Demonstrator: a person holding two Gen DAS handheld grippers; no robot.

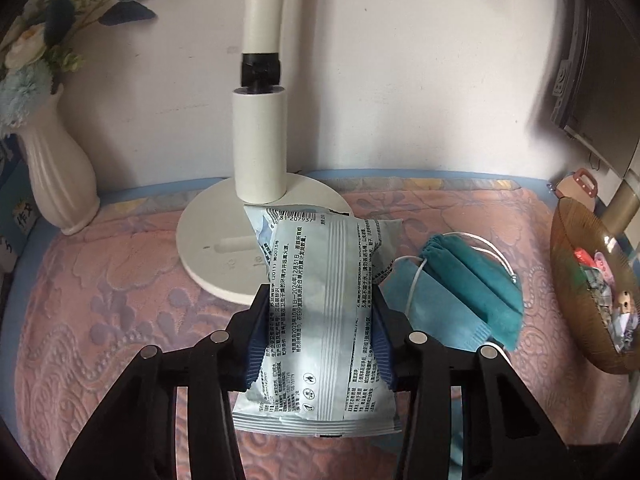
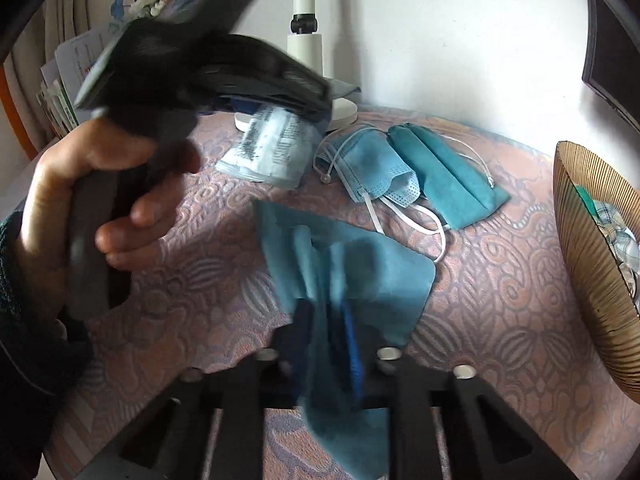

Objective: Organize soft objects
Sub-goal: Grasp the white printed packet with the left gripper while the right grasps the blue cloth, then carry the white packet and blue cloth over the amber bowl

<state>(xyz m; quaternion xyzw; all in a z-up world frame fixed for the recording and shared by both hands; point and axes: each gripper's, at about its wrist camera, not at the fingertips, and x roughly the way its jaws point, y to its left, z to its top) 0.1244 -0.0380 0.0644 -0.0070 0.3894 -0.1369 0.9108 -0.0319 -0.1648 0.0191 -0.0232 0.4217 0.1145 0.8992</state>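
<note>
Grips set: left gripper clamps the pale-blue printed tissue packet at centre table; right gripper pinches the teal cloth nearer. Lift both gently towards the brown ribbed bowl, right.

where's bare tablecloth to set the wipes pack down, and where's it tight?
Free: the stretch between the vase and the lamp base, and the strip between the blue cloth and the bowl. Crowded: mid-table, where the wipes pack, face mask and teal pouch cluster.
</note>
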